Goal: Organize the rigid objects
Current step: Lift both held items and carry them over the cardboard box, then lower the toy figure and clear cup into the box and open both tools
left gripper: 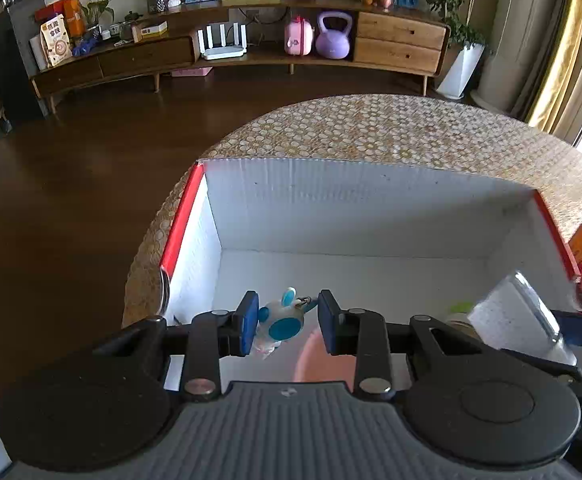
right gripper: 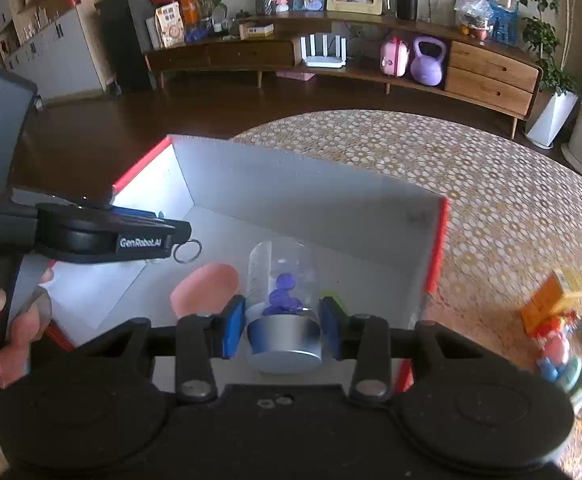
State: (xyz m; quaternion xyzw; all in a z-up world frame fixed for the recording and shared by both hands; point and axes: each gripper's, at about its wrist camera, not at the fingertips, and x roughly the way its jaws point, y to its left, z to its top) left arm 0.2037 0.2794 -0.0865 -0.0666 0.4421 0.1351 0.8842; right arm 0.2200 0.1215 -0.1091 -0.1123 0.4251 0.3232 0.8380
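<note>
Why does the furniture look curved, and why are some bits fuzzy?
Both wrist views are fisheye, so the long sideboard bows. In the left view, sunlight brightens the box wall. In the right view, the toys on the table at the right edge smear, as does the jar.

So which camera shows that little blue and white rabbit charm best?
The left wrist view: the rabbit charm sits between the left gripper fingers, over the box. The right wrist view shows only its key ring.
</note>
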